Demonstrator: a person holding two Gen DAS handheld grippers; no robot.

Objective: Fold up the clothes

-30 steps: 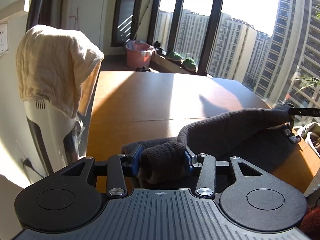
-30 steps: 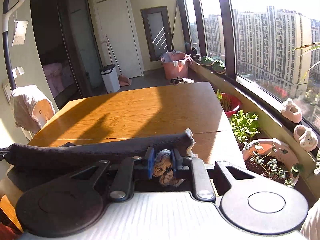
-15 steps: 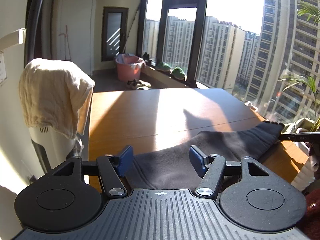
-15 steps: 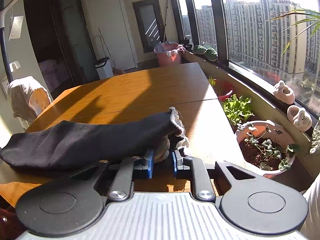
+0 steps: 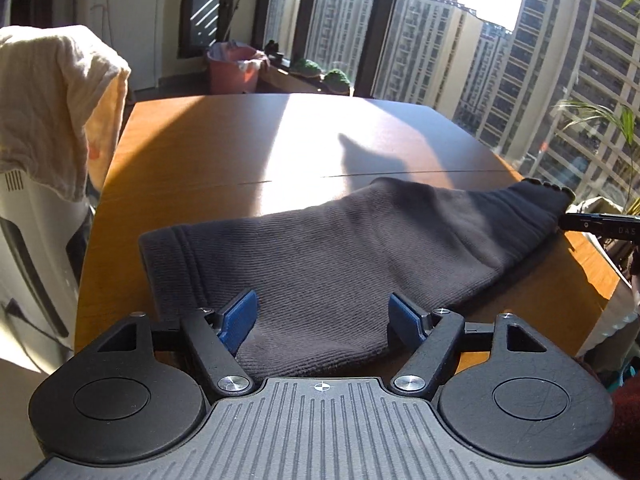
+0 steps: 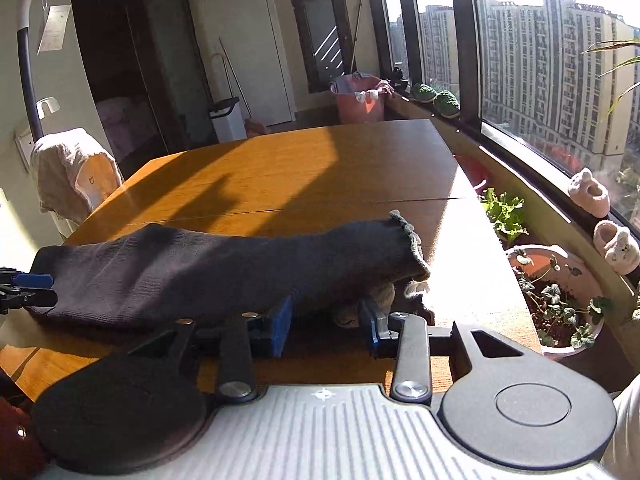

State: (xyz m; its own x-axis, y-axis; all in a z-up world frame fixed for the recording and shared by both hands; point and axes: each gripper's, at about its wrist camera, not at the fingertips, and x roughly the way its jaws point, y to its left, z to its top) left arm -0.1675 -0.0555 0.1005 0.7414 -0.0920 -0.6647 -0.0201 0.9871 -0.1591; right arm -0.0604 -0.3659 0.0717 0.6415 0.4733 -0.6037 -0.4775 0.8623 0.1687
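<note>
Dark knit garment (image 5: 340,248) was laid flat across the near end of the wooden table (image 5: 240,148), long axis running left to right, frilled cuff end (image 6: 408,236) toward the window side. Left gripper (image 5: 323,316) was seen with jaws spread wide, blue pads (image 5: 240,316) either side of the garment's near edge, not pressing it; the jaws had just been opening. Right gripper (image 6: 326,320) was also parted, jaws having just been opening, with the garment's cuff end and a bit of lighter fabric (image 6: 360,304) lying between the pads; no pinch was seen. Contact of the right pads with the cloth could not be told for sure. A cream towel (image 5: 52,112) was draped over a white appliance at the table's left. A potted plant (image 6: 556,300) was noted on the right, below the window sill.
</note>
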